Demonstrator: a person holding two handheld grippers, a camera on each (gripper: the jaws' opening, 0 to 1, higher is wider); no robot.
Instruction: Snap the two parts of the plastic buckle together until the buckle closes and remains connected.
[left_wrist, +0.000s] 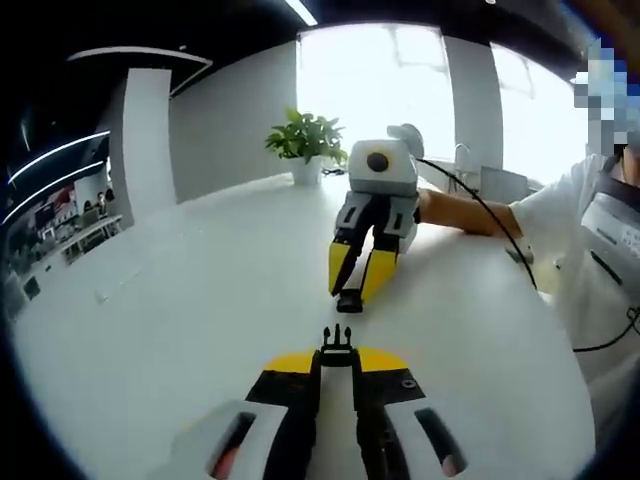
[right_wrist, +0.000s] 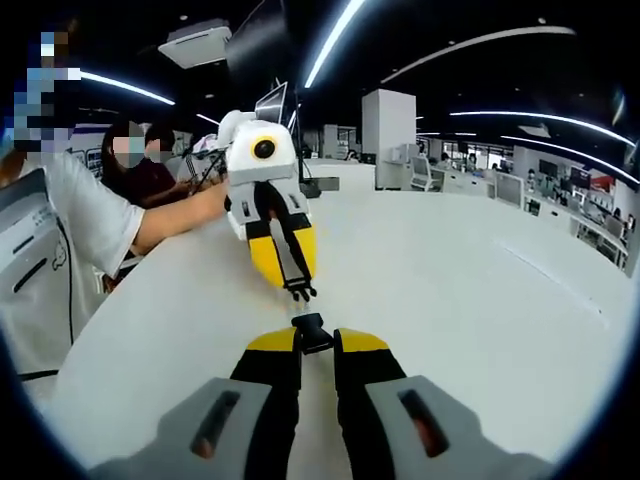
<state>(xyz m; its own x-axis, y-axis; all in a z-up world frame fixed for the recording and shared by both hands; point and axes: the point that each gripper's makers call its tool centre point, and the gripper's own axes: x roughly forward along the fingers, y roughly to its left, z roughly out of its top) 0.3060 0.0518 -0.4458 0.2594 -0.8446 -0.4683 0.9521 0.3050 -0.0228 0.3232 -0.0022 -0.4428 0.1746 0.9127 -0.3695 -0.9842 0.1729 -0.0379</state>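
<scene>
My left gripper (left_wrist: 337, 356) is shut on the pronged male half of the black buckle (left_wrist: 337, 340), whose prongs stick out past the yellow jaw tips. Facing it, my right gripper (left_wrist: 356, 290) comes down from the far side, shut on the black socket half (left_wrist: 349, 300). In the right gripper view, my right gripper (right_wrist: 314, 342) holds the socket half (right_wrist: 311, 330) at its jaw tips. The left gripper (right_wrist: 291, 276) points the pronged half (right_wrist: 300, 291) toward it. A small gap separates the two halves, which are roughly in line above the white table (left_wrist: 180, 300).
A potted plant (left_wrist: 305, 142) stands at the table's far edge by the bright window. The person in a white shirt (left_wrist: 600, 240) is at the table's side, and a black cable (left_wrist: 490, 215) runs along their forearm. More people (right_wrist: 150, 165) sit behind the table.
</scene>
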